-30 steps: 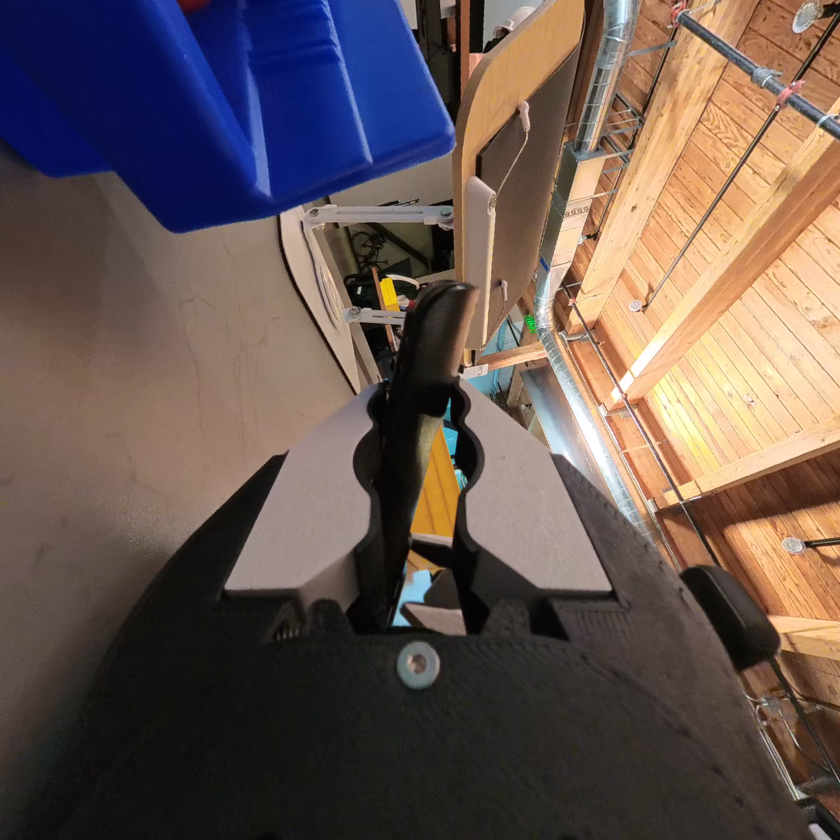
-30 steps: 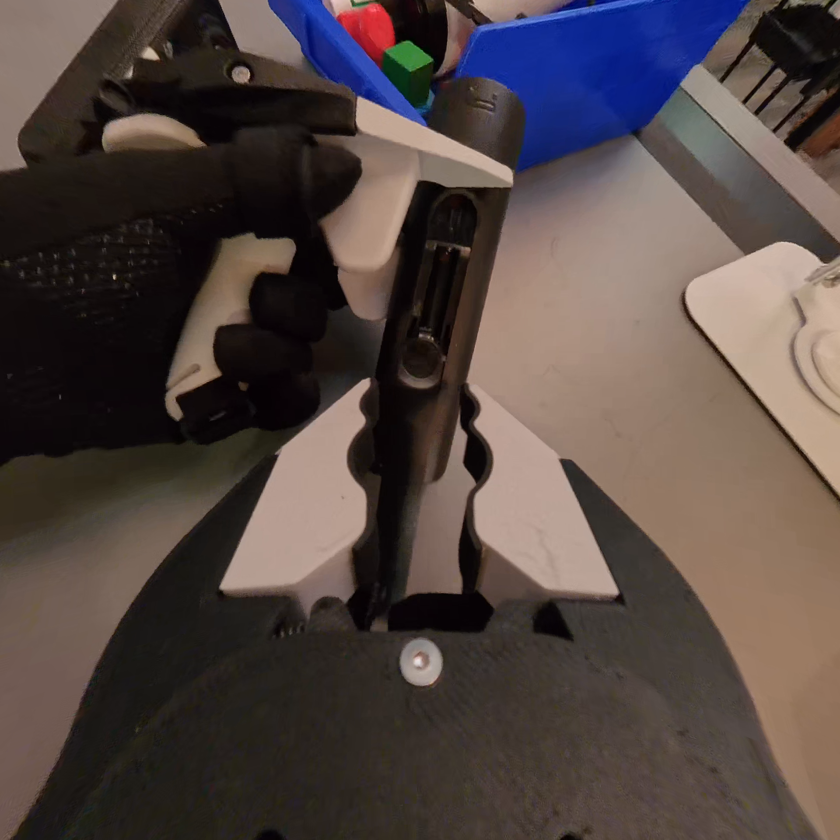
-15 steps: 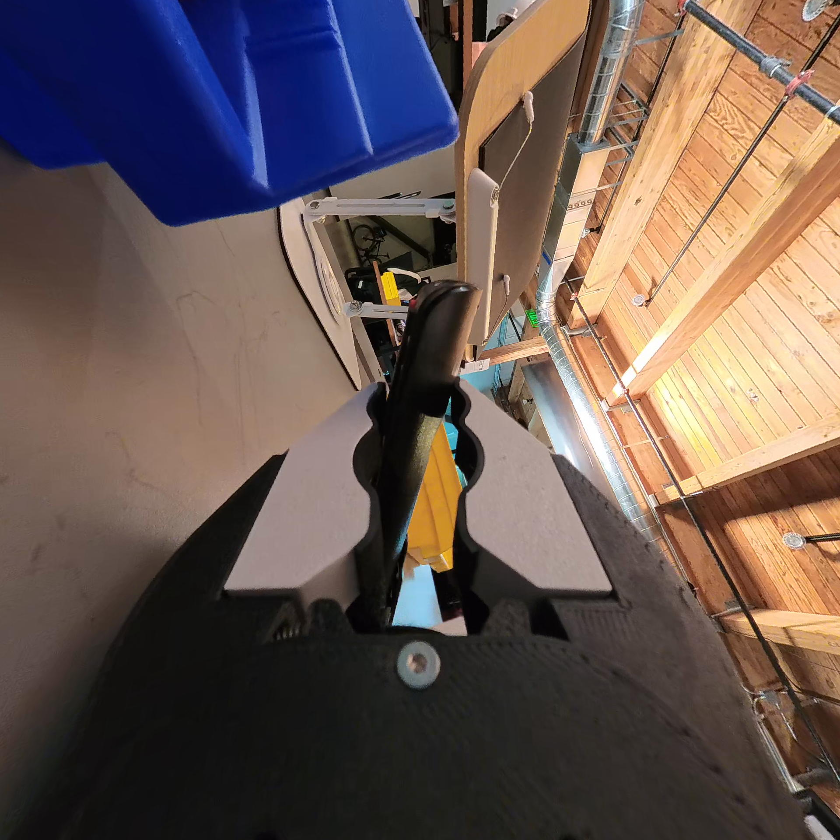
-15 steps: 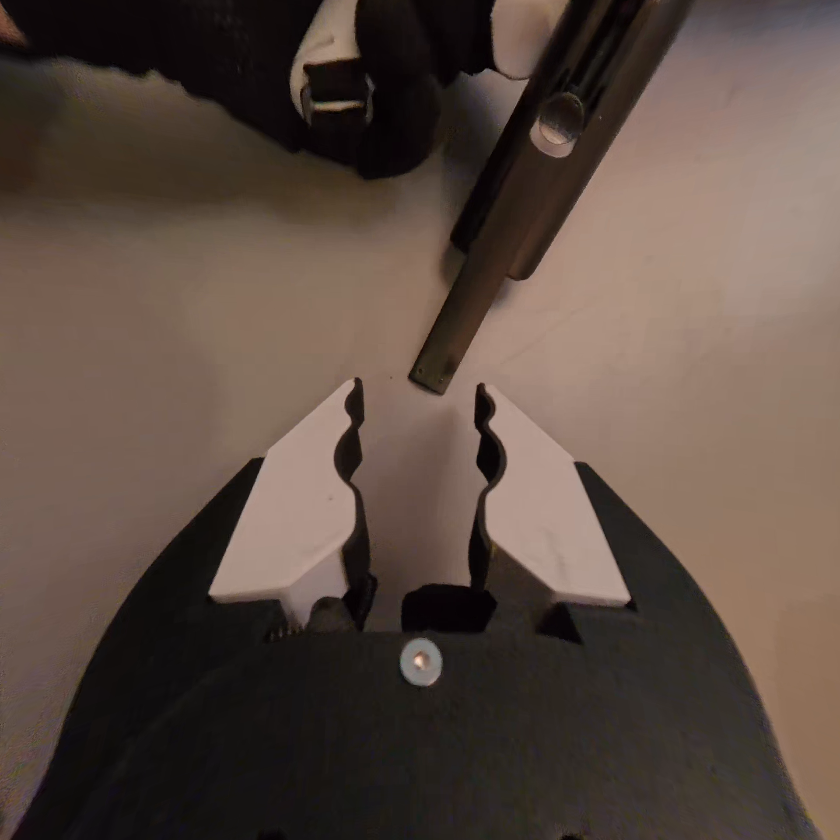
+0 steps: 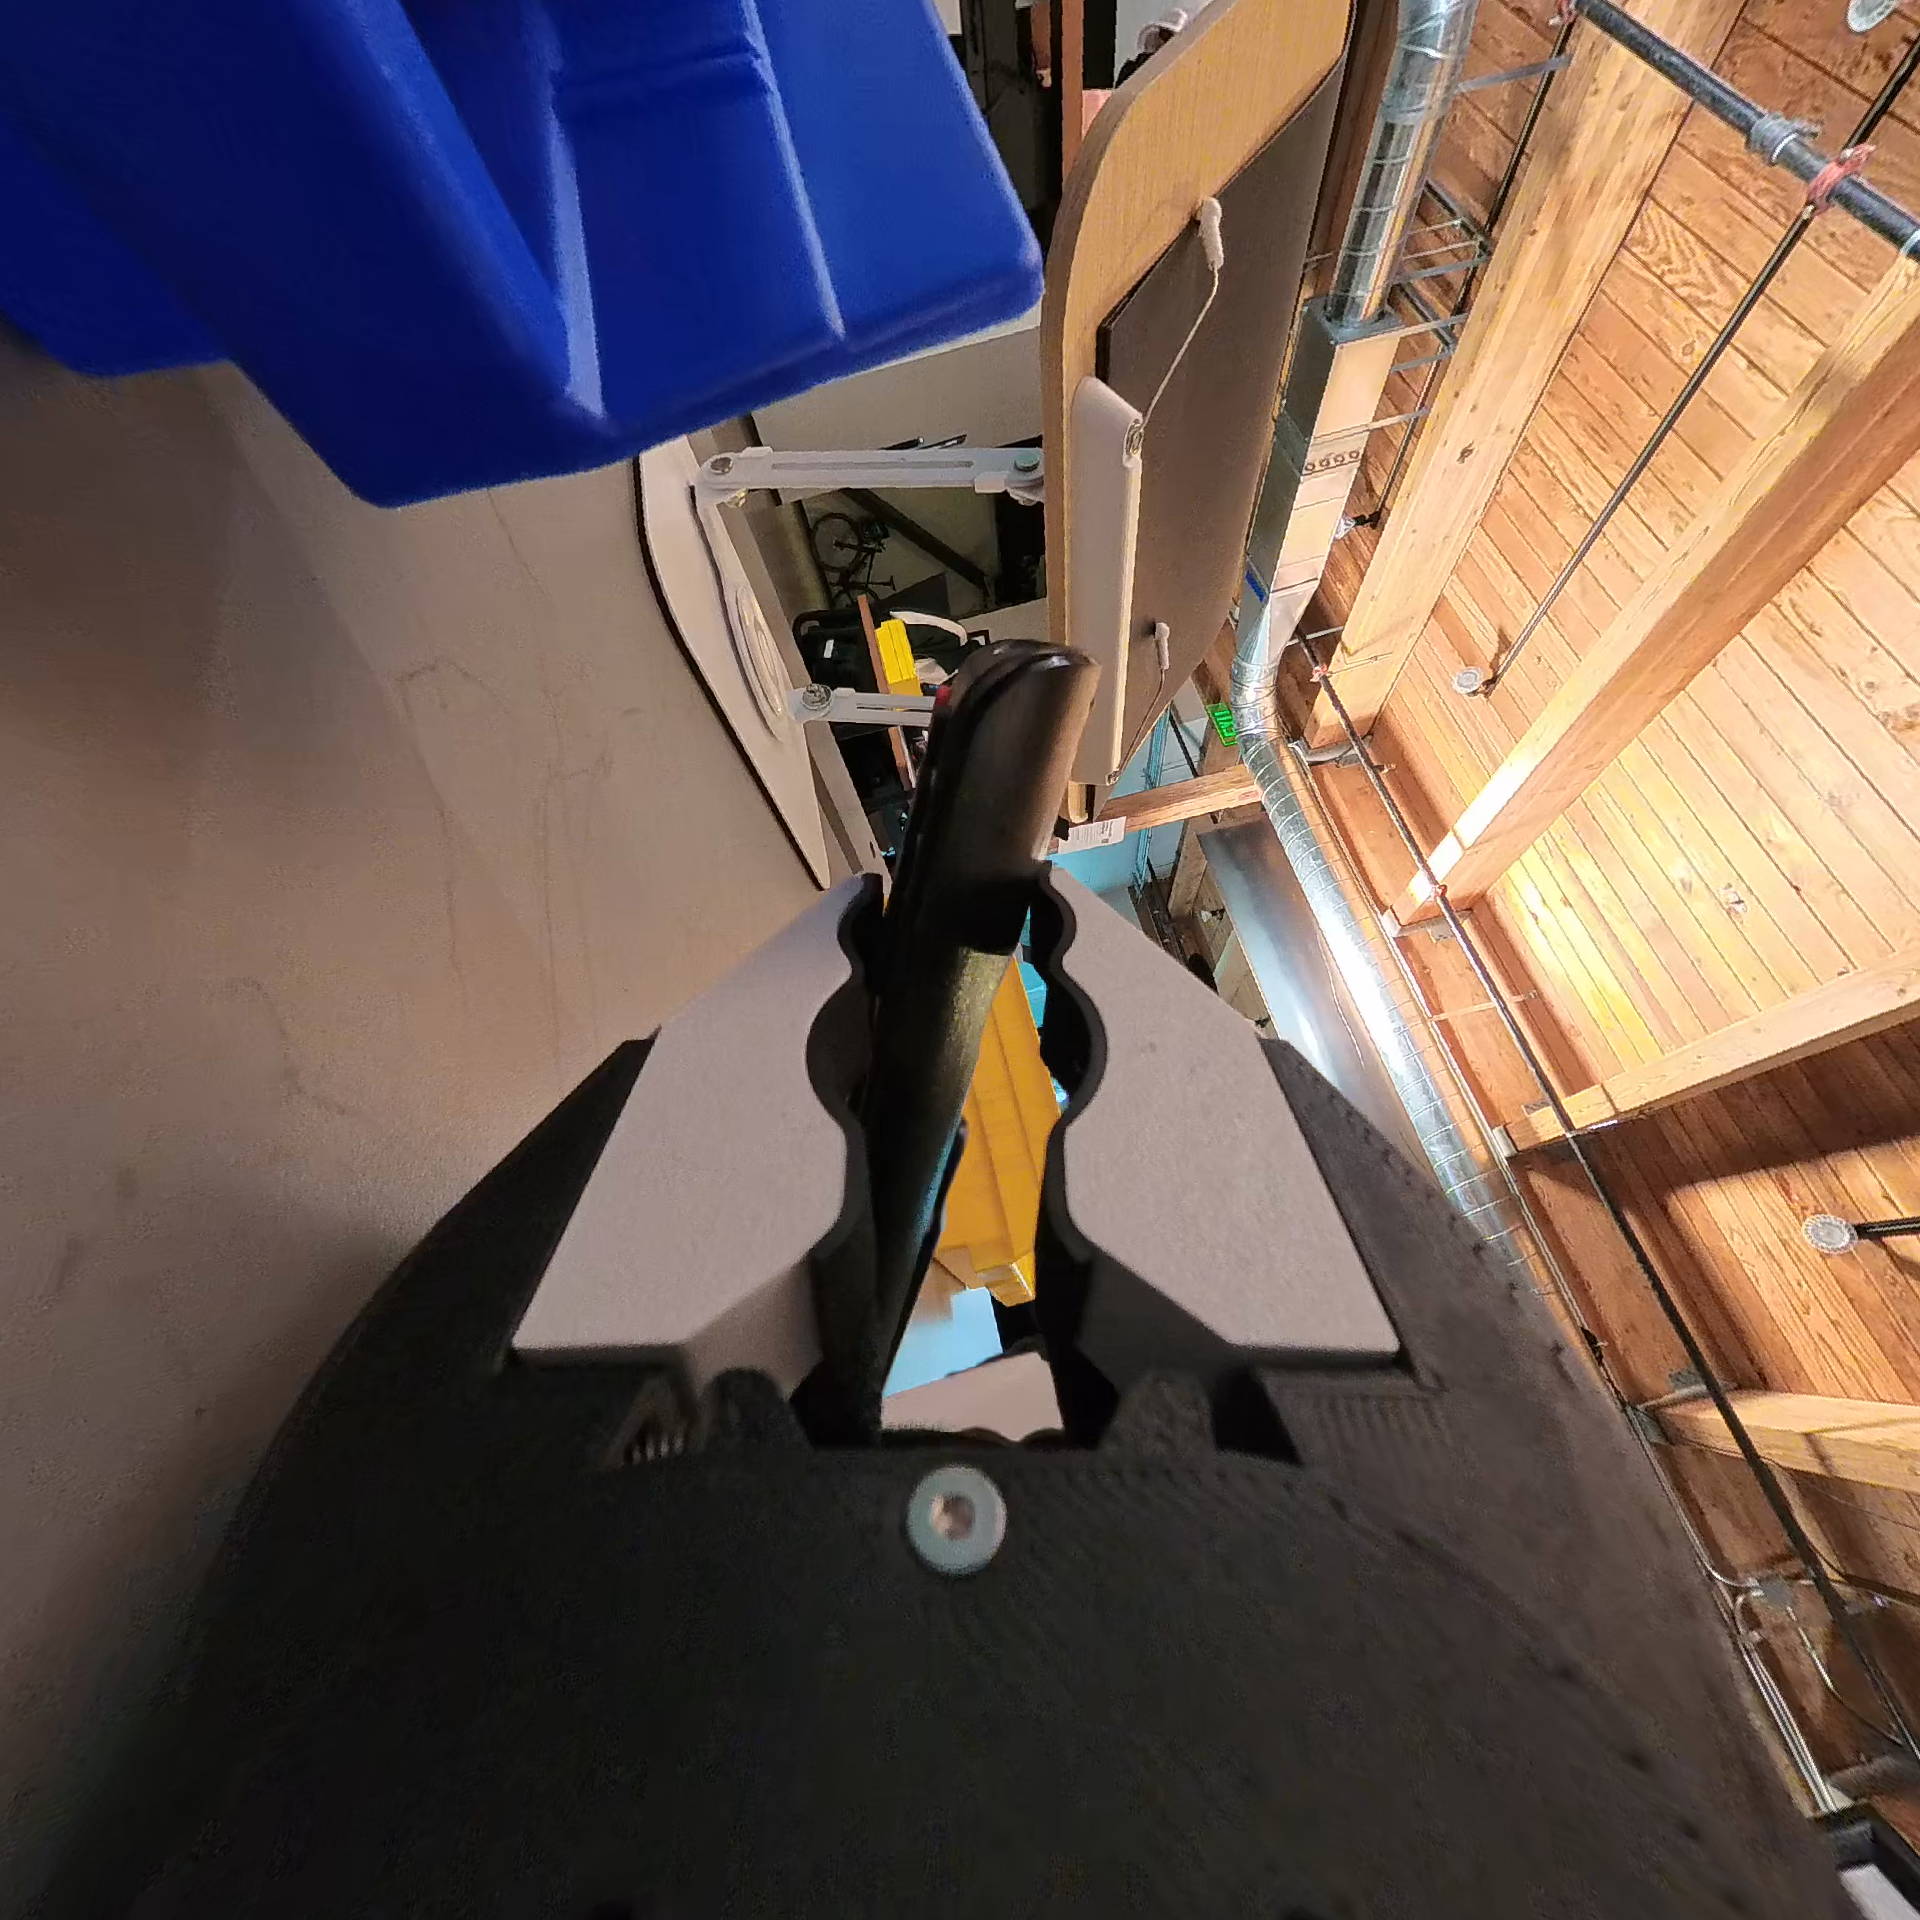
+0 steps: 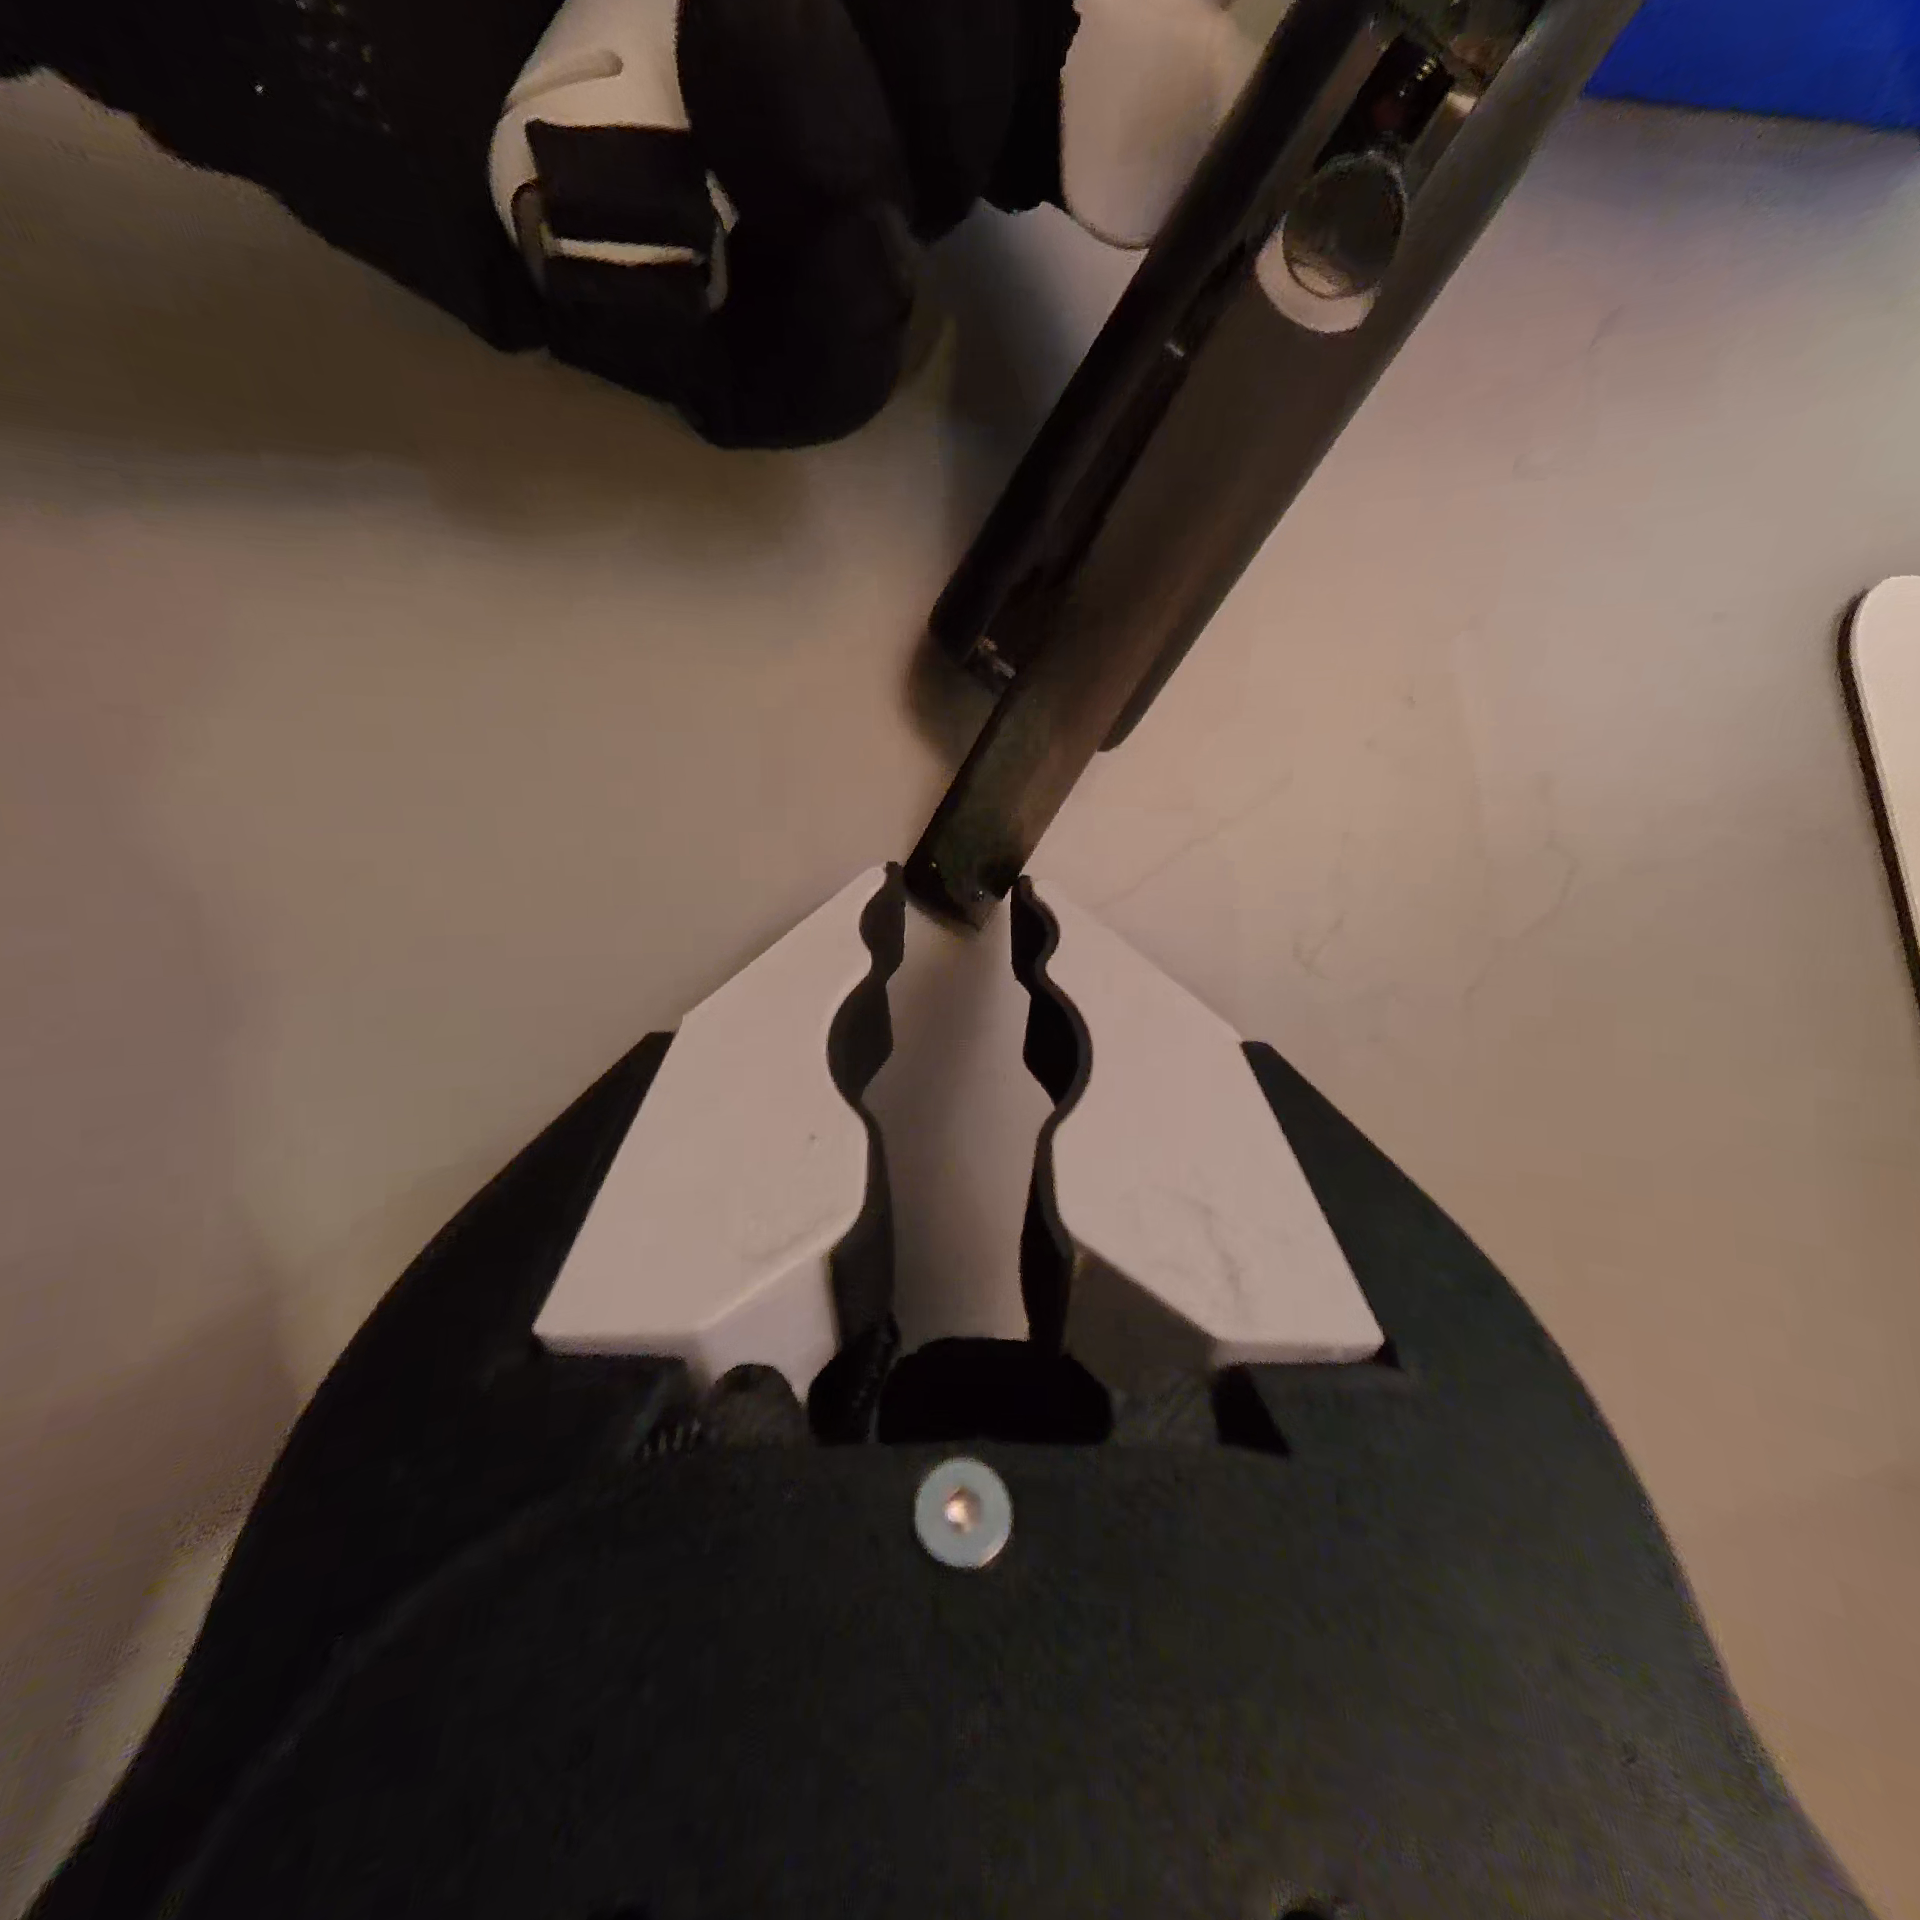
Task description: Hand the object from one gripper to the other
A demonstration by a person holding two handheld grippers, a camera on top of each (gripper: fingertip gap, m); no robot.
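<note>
The left gripper point(image 5: 951, 914) has its jaws pinching a black tool point(image 5: 961, 935), which rises between the grey fingers point(image 5: 717, 1153) and projects past their tips. In the right wrist view the same black tool point(image 6: 1195, 416) slants down from the upper right, suspended above the counter point(image 6: 416, 727). Its narrow lower end sits at the tips of the right gripper point(image 6: 956, 894), whose jaws stand spread with a clear gap along their length. Whether the tool end touches either fingertip cannot be told; it appears to lie just between them. A black-gloved hand point(image 6: 790, 208) shows at the top of that view. A blue bin point(image 5: 468, 208) sits on the counter point(image 5: 260, 831) in the left wrist view. A white board point(image 6: 1891, 769) lies at the right edge.
</note>
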